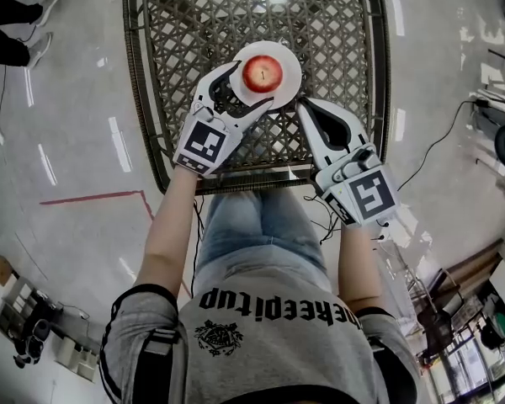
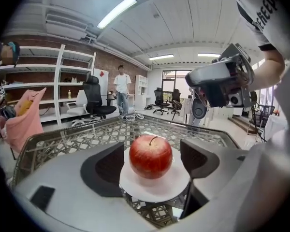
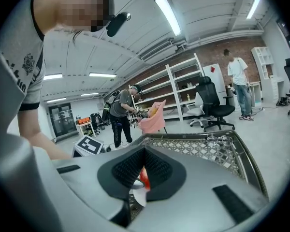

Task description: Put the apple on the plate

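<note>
A red apple (image 1: 262, 73) sits upright on a small white plate (image 1: 288, 55) on the lattice glass table (image 1: 337, 49). My left gripper (image 1: 242, 93) is open, its two fingers on either side of the apple with a gap on each side. In the left gripper view the apple (image 2: 151, 156) rests on the plate (image 2: 157, 187) between the dark pads (image 2: 105, 167). My right gripper (image 1: 306, 110) is shut, just right of the plate with its tip near the rim. Through its narrow slit, only a sliver of the apple (image 3: 143, 178) shows.
The table's dark wicker rim (image 1: 136, 99) frames the glass top. A pair of glasses (image 3: 222, 140) lies at its far edge. Around it are grey floor, shelves (image 2: 48, 81), office chairs (image 2: 94, 98), and standing people (image 3: 120, 115). My knees are against the near edge (image 1: 252, 179).
</note>
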